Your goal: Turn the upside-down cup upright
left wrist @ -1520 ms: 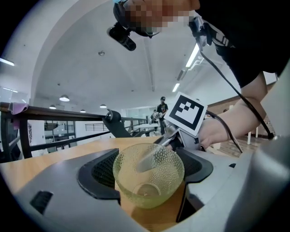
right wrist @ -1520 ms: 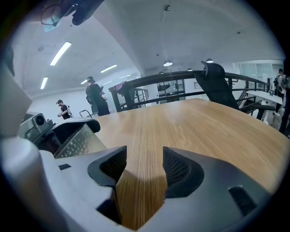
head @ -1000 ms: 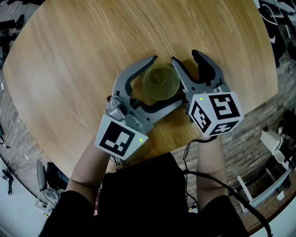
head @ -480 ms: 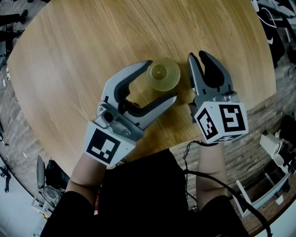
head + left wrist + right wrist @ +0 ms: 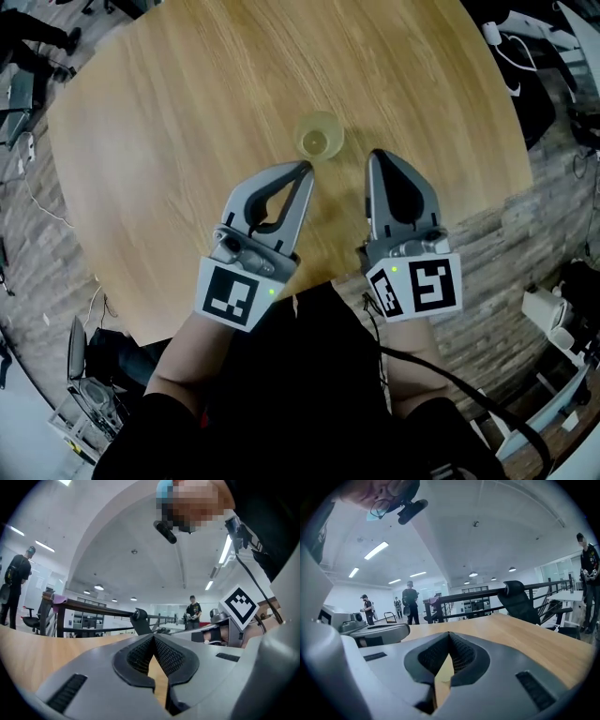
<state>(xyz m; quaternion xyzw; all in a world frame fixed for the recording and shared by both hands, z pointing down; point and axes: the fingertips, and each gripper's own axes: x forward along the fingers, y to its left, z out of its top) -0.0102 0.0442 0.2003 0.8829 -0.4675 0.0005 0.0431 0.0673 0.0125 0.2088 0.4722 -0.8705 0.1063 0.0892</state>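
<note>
Now both grippers are clenched and empty. The left gripper [image 5: 305, 170] has just closed its jaws tip to tip with nothing between them, and so has the right gripper [image 5: 378, 158]. They are side by side over the round wooden table [image 5: 169, 112]. The yellowish cup [image 5: 320, 137] stands on the table just beyond their tips, touching neither.

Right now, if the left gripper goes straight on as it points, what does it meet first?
Probably the cup, straight ahead of the left gripper; it may pass above it.
</note>
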